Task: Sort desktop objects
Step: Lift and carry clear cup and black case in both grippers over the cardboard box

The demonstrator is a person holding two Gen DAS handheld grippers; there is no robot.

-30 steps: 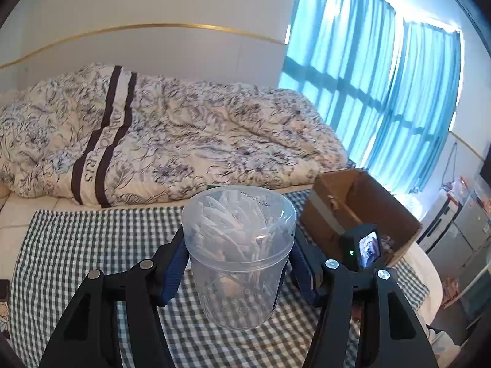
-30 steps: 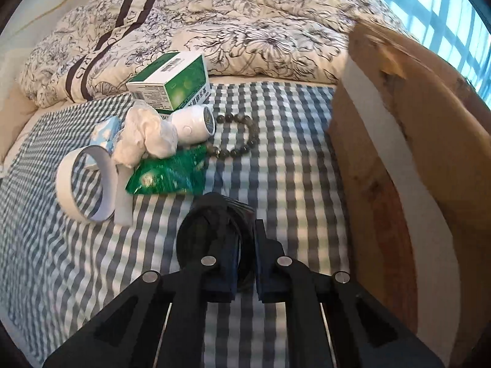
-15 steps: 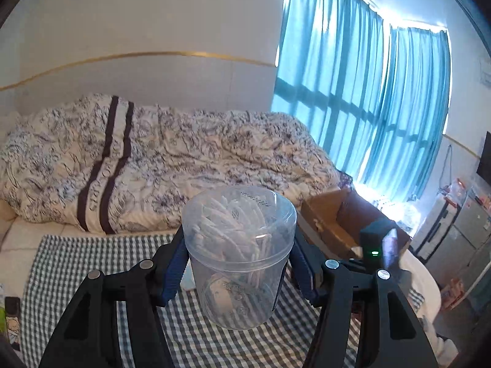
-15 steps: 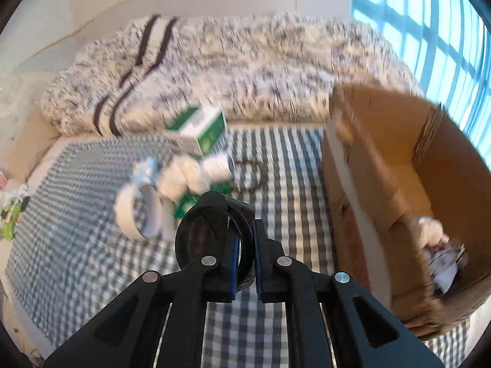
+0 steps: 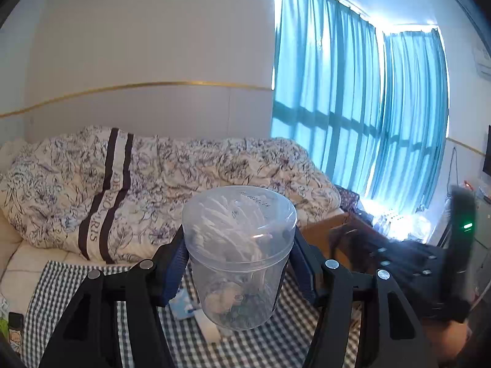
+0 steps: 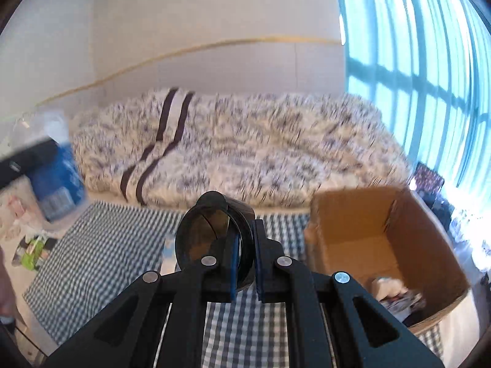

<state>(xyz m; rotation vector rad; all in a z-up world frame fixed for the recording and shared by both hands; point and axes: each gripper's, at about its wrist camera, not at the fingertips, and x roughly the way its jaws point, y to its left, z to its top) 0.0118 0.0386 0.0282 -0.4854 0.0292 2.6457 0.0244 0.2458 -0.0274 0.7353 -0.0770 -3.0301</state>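
Observation:
My left gripper point(image 5: 239, 263) is shut on a clear plastic jar of cotton swabs point(image 5: 239, 245) and holds it upright, high above the checked cloth point(image 5: 254, 346). My right gripper point(image 6: 244, 251) is shut on the rim of a black tape roll point(image 6: 211, 236) and holds it above the checked cloth point(image 6: 101, 260), left of the open cardboard box point(image 6: 380, 245). The box holds some crumpled paper scraps point(image 6: 389, 288). The right gripper shows blurred at the right of the left wrist view point(image 5: 429, 260).
A bed with a flowered quilt point(image 5: 172, 184) lies behind the cloth. Blue curtains point(image 5: 353, 116) cover the window at the right. A small blue and white packet point(image 5: 184, 303) lies on the cloth under the jar. The left gripper and jar appear blurred at the left of the right wrist view point(image 6: 52, 178).
Both grippers have risen well above the cloth with their objects. The right gripper lifted the tape roll off the cloth and moved up and back from the box; the small items dropped from view.

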